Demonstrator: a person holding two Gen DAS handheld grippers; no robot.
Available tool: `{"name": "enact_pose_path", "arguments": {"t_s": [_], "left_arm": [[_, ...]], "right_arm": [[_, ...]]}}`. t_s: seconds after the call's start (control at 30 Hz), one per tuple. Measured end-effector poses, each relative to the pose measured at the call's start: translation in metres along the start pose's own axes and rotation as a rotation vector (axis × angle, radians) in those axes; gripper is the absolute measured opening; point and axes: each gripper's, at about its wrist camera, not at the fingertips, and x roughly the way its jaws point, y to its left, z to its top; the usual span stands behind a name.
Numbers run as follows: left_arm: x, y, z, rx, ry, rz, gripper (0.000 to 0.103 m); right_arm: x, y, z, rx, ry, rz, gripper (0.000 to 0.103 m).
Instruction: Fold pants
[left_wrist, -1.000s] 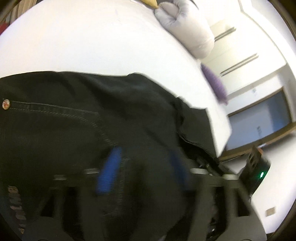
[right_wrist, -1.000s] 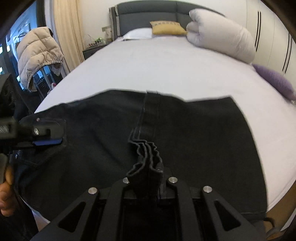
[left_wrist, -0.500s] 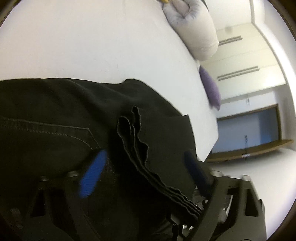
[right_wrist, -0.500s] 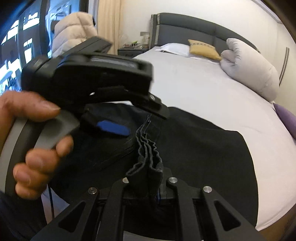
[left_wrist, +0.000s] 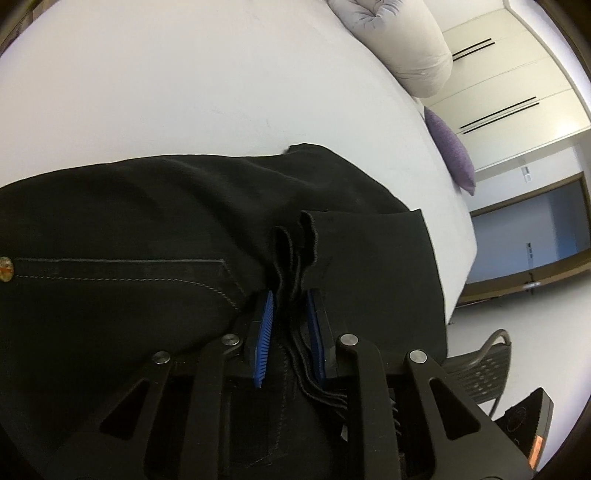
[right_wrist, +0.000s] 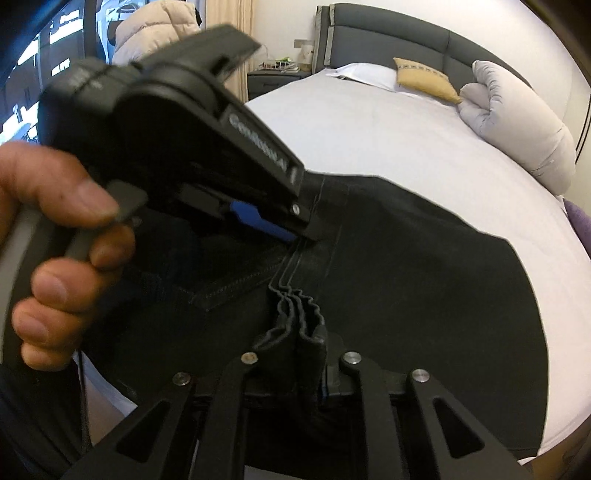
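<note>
Black pants (left_wrist: 147, 221) lie folded across the near end of a white bed (left_wrist: 184, 92). My left gripper (left_wrist: 290, 299) is closing, and its blue pads (left_wrist: 264, 321) squeeze a stack of several cloth edges that stand up between them. In the right wrist view the pants (right_wrist: 424, 277) spread to the right, and the left gripper (right_wrist: 295, 236), held by a person's hand (right_wrist: 62, 240), bites the same seam just ahead. My right gripper (right_wrist: 295, 343) holds a bunched, wavy fold of that seam. Its jaws are opening slightly, but cloth fills the gap.
A rolled white duvet (left_wrist: 406, 48) and a purple cushion (left_wrist: 450, 155) lie along the bed's far side. A grey headboard (right_wrist: 388, 40), a yellow pillow (right_wrist: 424, 79) and a puffer jacket (right_wrist: 155, 33) are beyond. A dark chair (left_wrist: 480, 369) stands on the floor by the bed corner.
The left gripper's wide jaws have come together on the stacked cloth edges. It has moved in close, just ahead of the right gripper. The right gripper still holds its fold.
</note>
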Motion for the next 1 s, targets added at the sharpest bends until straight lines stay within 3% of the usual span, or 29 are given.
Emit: {"name": "enact_pose_path", "arguments": {"t_s": [0.03, 0.07, 0.1, 0.17, 0.27, 0.4, 0.57, 0.63, 0.67, 0.83, 0.93, 1.0], "left_arm": [[0.000, -0.002, -0.001, 0.003, -0.002, 0.004, 0.018], [-0.002, -0.002, -0.001, 0.007, -0.006, 0.010, 0.018], [-0.005, -0.003, -0.003, 0.013, -0.012, 0.024, 0.018], [-0.013, -0.010, -0.004, 0.031, -0.036, 0.079, 0.018], [-0.034, -0.025, -0.005, 0.095, -0.110, 0.163, 0.018], [-0.043, -0.050, -0.001, 0.196, -0.156, 0.139, 0.018], [0.000, -0.080, -0.021, 0.303, -0.055, 0.138, 0.018], [0.019, -0.081, -0.035, 0.320, -0.009, 0.176, 0.018], [0.020, -0.080, -0.042, 0.330, -0.027, 0.181, 0.018], [0.019, -0.092, -0.061, 0.410, -0.057, 0.237, 0.018], [0.021, -0.098, -0.068, 0.428, -0.062, 0.261, 0.018], [0.021, -0.098, -0.073, 0.426, -0.065, 0.264, 0.018]], "right_arm": [[-0.002, -0.001, 0.000, 0.003, 0.001, 0.008, 0.019], [-0.005, -0.004, -0.001, 0.025, 0.005, 0.045, 0.028], [-0.008, -0.008, -0.002, 0.046, 0.009, 0.079, 0.046], [-0.020, -0.016, -0.007, 0.096, 0.028, 0.150, 0.061], [-0.051, -0.042, -0.017, 0.215, 0.030, 0.288, 0.061], [-0.081, -0.119, -0.024, 0.445, -0.013, 0.436, 0.055], [-0.069, -0.241, -0.020, 0.674, -0.046, 0.606, 0.051], [-0.048, -0.270, -0.012, 0.713, -0.016, 0.690, 0.051], [-0.035, -0.283, -0.007, 0.727, 0.001, 0.718, 0.051], [0.033, -0.302, 0.019, 0.739, 0.108, 0.738, 0.050], [0.071, -0.307, 0.012, 0.781, 0.191, 0.727, 0.050], [0.080, -0.303, -0.001, 0.804, 0.222, 0.727, 0.029]]}}
